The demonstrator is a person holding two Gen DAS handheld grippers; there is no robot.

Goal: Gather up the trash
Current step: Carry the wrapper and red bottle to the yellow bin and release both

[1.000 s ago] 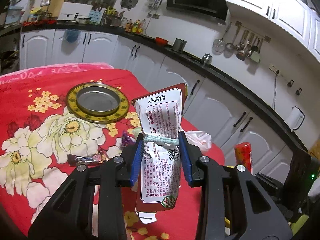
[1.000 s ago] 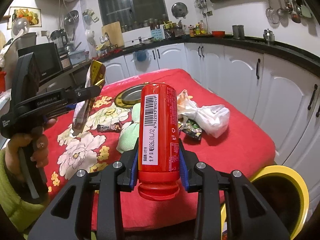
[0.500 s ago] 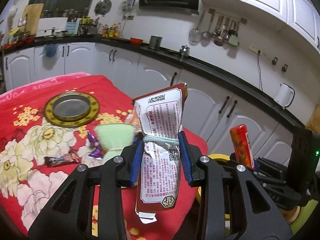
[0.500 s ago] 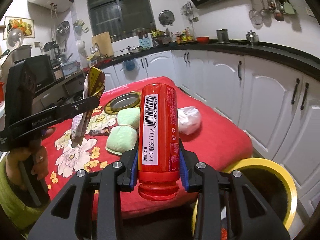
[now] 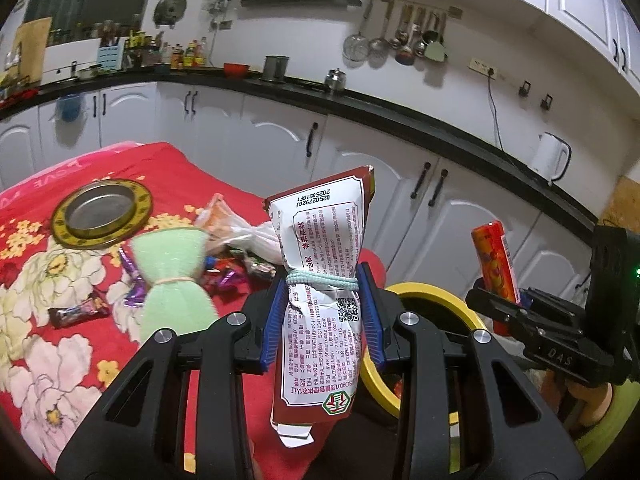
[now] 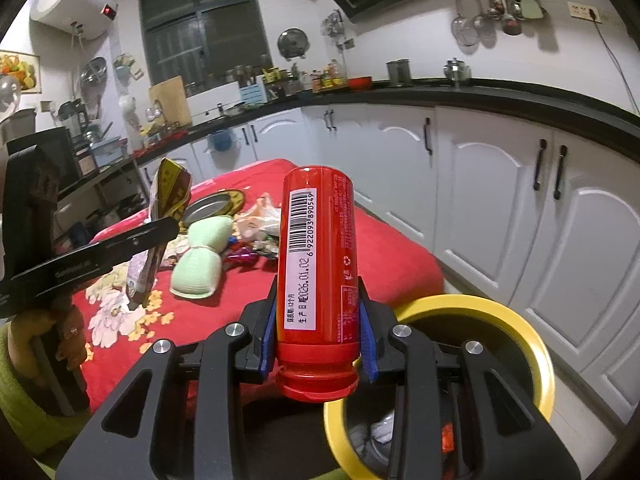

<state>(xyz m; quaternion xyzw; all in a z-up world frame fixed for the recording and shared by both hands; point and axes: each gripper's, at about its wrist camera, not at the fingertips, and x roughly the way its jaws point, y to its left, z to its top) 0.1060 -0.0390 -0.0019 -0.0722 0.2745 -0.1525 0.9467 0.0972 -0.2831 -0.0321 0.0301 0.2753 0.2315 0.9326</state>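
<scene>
Both grippers are loaded right now. The left gripper (image 5: 323,322) has its blue pads squeezed narrow on a red and white snack packet (image 5: 322,280), which stands upright between them with a pale hair tie wrapped round its pinched waist just above the pads. The right gripper (image 6: 318,338) is clamped on a red can (image 6: 316,276), upside down with its cap end toward the camera and the barcode label facing us. In the right wrist view the can sits just above and left of the yellow-rimmed trash bin (image 6: 520,328), which stands on the floor beside the table's corner; there's already some trash down inside it. The left view catches the same bin's rim (image 5: 436,292) right behind the packet. On the table, covered by a red floral cloth (image 5: 48,344), there's a green bundle tied in the middle (image 5: 172,280), a crumpled plastic bag (image 5: 248,232), a few candy wrappers (image 5: 78,312) and a round metal tin lid (image 5: 102,214) further back. White kitchen cabinets (image 6: 500,208) run behind it all.
</scene>
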